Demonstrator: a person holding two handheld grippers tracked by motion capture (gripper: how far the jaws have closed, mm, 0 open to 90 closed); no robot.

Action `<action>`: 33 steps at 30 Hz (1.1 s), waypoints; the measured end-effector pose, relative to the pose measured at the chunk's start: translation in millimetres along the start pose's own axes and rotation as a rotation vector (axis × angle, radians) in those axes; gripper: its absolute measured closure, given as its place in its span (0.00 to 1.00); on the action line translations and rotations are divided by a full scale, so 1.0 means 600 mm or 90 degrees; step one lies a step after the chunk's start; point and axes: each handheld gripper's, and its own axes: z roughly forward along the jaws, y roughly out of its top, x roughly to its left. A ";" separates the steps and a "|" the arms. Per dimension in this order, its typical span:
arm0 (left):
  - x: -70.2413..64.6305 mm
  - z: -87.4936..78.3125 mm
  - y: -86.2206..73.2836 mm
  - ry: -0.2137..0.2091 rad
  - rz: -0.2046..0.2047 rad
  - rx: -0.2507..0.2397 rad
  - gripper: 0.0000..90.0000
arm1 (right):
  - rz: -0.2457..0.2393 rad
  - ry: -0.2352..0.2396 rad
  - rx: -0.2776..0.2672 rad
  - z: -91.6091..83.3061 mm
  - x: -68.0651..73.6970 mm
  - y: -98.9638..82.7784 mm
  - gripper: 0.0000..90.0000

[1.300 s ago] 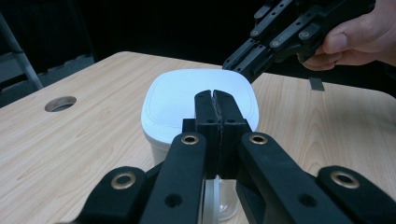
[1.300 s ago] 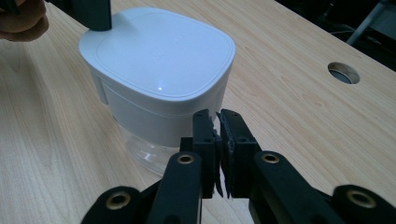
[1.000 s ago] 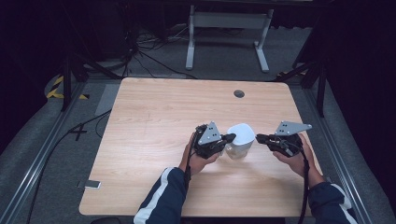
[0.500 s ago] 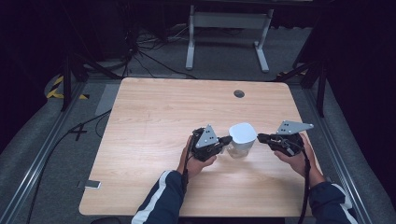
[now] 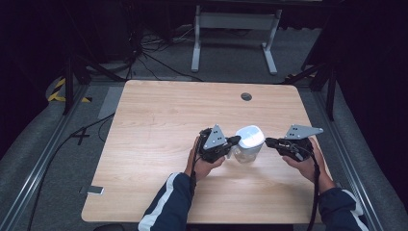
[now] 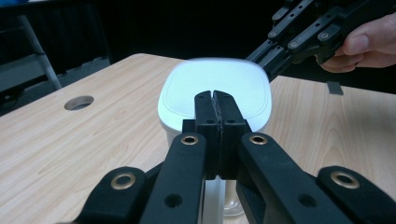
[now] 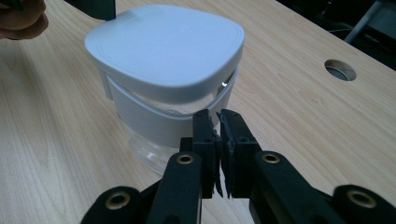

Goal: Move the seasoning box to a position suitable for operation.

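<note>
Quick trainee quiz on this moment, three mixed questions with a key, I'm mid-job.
1. True or false: the left gripper has its fingers shut.
2. What sits between the two grippers? A) a white-lidded clear container B) a red mug C) a book
3. Which corner region of the table holds the round hole, near or far from the person?

Key: 1 true. 2 A. 3 far, toward the right.

A wooden table (image 5: 159,125) with a round hole (image 5: 246,96); a grey stand (image 5: 234,21) behind it.
</note>
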 end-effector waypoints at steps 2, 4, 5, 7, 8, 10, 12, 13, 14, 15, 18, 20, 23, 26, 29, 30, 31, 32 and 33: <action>-0.002 0.005 -0.002 -0.002 0.000 0.005 1.00 | 0.002 -0.001 -0.002 0.000 0.000 0.001 0.95; -0.004 0.007 -0.002 -0.004 0.003 0.012 1.00 | 0.003 -0.004 -0.007 -0.002 0.000 0.002 0.95; -0.005 0.008 -0.002 -0.006 -0.001 0.006 1.00 | 0.004 -0.006 -0.015 -0.005 -0.002 0.003 0.95; -0.005 0.008 0.000 -0.006 0.004 0.010 1.00 | 0.001 -0.010 -0.024 -0.009 -0.003 0.007 0.95; -0.007 0.009 0.001 -0.004 0.003 0.014 1.00 | 0.001 -0.010 -0.024 -0.009 -0.003 0.007 0.95; -0.006 0.011 -0.001 -0.005 0.005 0.017 1.00 | -0.002 -0.011 -0.036 -0.014 0.001 0.013 0.96; -0.006 0.014 -0.005 -0.005 -0.002 0.020 1.00 | -0.014 -0.010 -0.046 -0.016 0.005 0.019 0.96; -0.007 0.015 -0.007 -0.005 -0.003 0.019 1.00 | -0.014 -0.001 -0.049 -0.017 0.009 0.023 0.97; -0.008 0.017 -0.009 -0.008 0.000 0.024 1.00 | -0.026 -0.001 -0.053 -0.017 0.015 0.029 0.97; -0.008 0.017 -0.009 -0.008 0.000 0.024 1.00 | -0.026 -0.001 -0.053 -0.017 0.015 0.029 0.97; -0.010 0.018 -0.007 -0.008 0.005 0.029 1.00 | -0.036 0.004 -0.064 -0.018 0.027 0.040 0.98; -0.009 0.015 -0.006 -0.004 0.005 0.031 1.00 | -0.045 0.010 -0.067 -0.017 0.034 0.048 0.98; -0.006 0.003 -0.003 -0.001 0.014 0.044 1.00 | -0.055 0.015 -0.071 -0.013 0.044 0.059 0.98; 0.002 -0.029 0.002 0.011 0.036 0.069 1.00 | -0.073 0.020 -0.071 -0.006 0.057 0.067 0.99; 0.016 -0.063 -0.003 0.020 0.043 0.086 1.00 | -0.086 0.024 -0.059 -0.003 0.070 0.071 0.99; 0.019 -0.072 -0.008 0.024 0.041 0.098 1.00 | -0.086 0.026 -0.058 -0.003 0.071 0.071 0.99; 0.022 -0.080 -0.014 0.029 0.043 0.112 0.99 | -0.087 0.028 -0.061 -0.002 0.072 0.072 0.99; 0.025 -0.087 -0.020 0.034 0.049 0.125 0.99 | -0.087 0.027 -0.061 -0.002 0.073 0.072 0.99; 0.029 -0.096 -0.026 0.039 0.049 0.141 0.98 | -0.084 0.027 -0.058 -0.002 0.074 0.072 0.99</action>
